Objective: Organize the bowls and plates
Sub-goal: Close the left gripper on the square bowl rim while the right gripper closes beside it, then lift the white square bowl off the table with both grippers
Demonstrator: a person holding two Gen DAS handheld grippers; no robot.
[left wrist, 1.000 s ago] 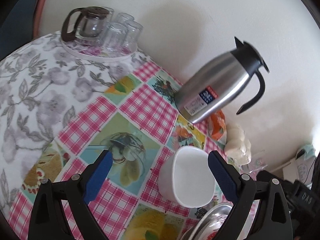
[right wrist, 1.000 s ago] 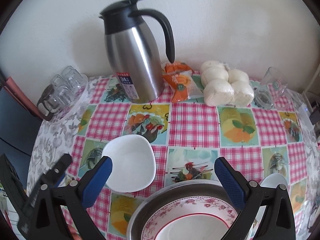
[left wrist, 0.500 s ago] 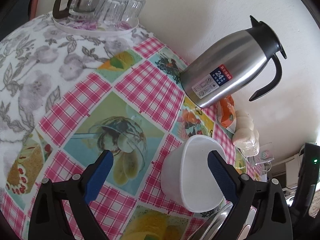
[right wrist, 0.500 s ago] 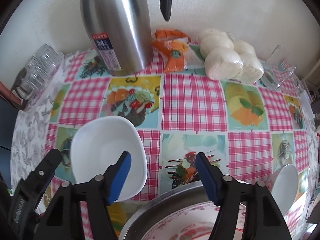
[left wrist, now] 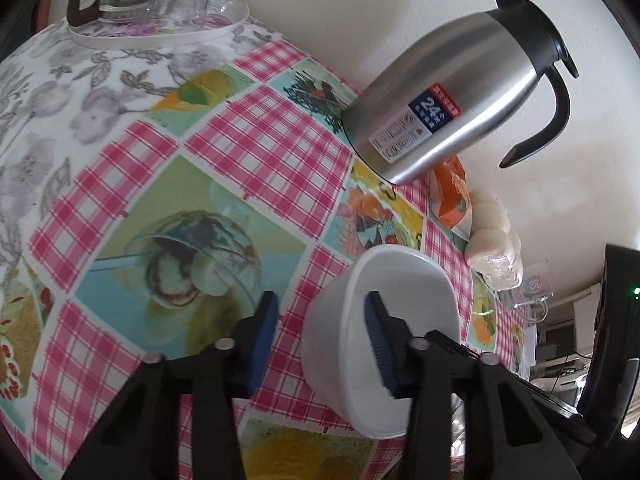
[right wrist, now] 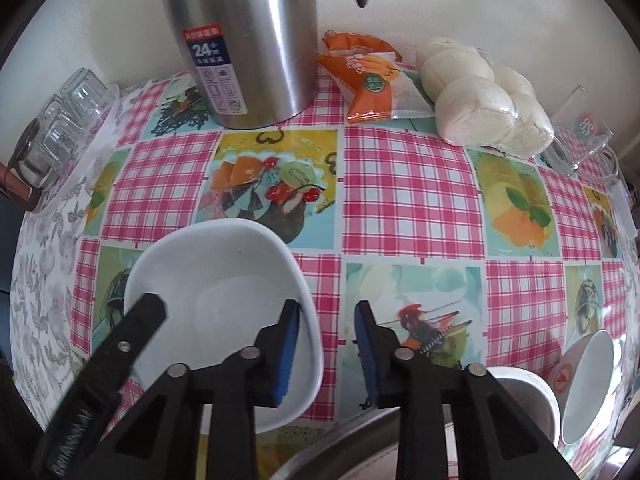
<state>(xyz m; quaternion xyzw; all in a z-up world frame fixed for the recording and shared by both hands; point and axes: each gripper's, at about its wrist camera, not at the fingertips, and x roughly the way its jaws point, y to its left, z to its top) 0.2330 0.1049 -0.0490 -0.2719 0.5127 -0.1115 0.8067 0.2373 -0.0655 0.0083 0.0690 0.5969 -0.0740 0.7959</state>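
Note:
A white squarish bowl (left wrist: 384, 320) stands on the checked tablecloth; it also shows in the right wrist view (right wrist: 224, 296). My left gripper (left wrist: 322, 340) straddles the bowl's near wall, one blue pad inside and one outside, with a gap still showing. My right gripper (right wrist: 327, 354) straddles the bowl's right rim the same way, left pad inside, right pad outside, partly closed. A metal basin (right wrist: 332, 456) with other dishes lies at the bottom, and two more bowls (right wrist: 584, 384) at the lower right.
A steel thermos jug (right wrist: 244, 40) stands at the back. An orange snack packet (right wrist: 368, 76) and bagged white buns (right wrist: 480, 96) lie beside it. A tray of glasses with a glass teapot (left wrist: 160, 4) sits at the far left. A glass mug (right wrist: 580, 136) is at the right.
Both grippers moved forward and down onto the white bowl and their jaws narrowed a lot, each now straddling a wall of the bowl.

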